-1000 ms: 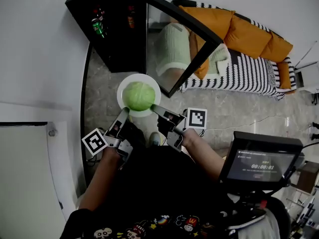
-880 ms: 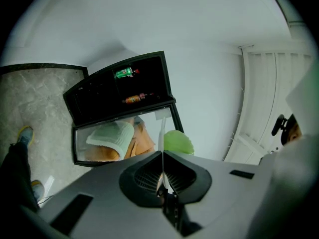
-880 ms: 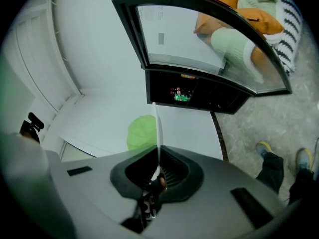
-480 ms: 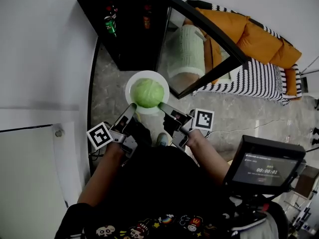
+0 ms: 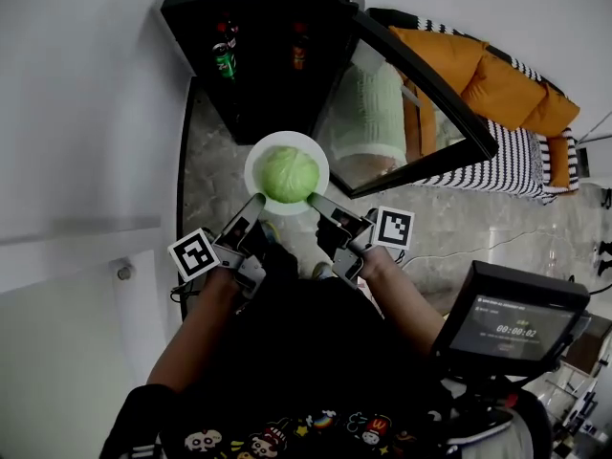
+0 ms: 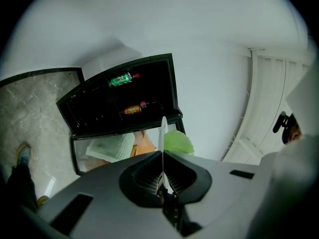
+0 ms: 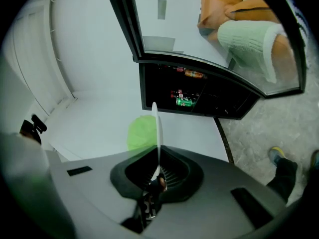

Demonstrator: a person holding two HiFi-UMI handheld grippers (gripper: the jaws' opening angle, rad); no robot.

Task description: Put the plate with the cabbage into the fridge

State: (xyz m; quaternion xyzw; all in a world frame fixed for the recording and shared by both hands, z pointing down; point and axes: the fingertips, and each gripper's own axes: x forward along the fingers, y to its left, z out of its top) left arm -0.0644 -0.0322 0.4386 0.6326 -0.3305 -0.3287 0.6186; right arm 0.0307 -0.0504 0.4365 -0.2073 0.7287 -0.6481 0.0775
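A white plate (image 5: 317,159) carrying a green cabbage (image 5: 290,174) hangs in the air in front of a small black fridge (image 5: 251,27) whose glass door (image 5: 421,113) stands open. My left gripper (image 5: 256,201) is shut on the plate's near-left rim and my right gripper (image 5: 314,199) is shut on its near-right rim. In the left gripper view the plate (image 6: 162,133) shows edge-on between the jaws, the cabbage (image 6: 178,142) just right of it. In the right gripper view the plate (image 7: 155,133) is also edge-on, the cabbage (image 7: 140,132) to its left.
Inside the fridge lie a green can (image 5: 225,61) and a red-brown bottle (image 5: 298,54) on shelves. A white wall (image 5: 86,113) runs along the left. A striped sofa with orange cushions (image 5: 497,89) stands to the right on the marble floor (image 5: 206,170).
Both grippers have carried the plate with the cabbage forward, closer to the open fridge. The fridge and its door now fill more of the head view.
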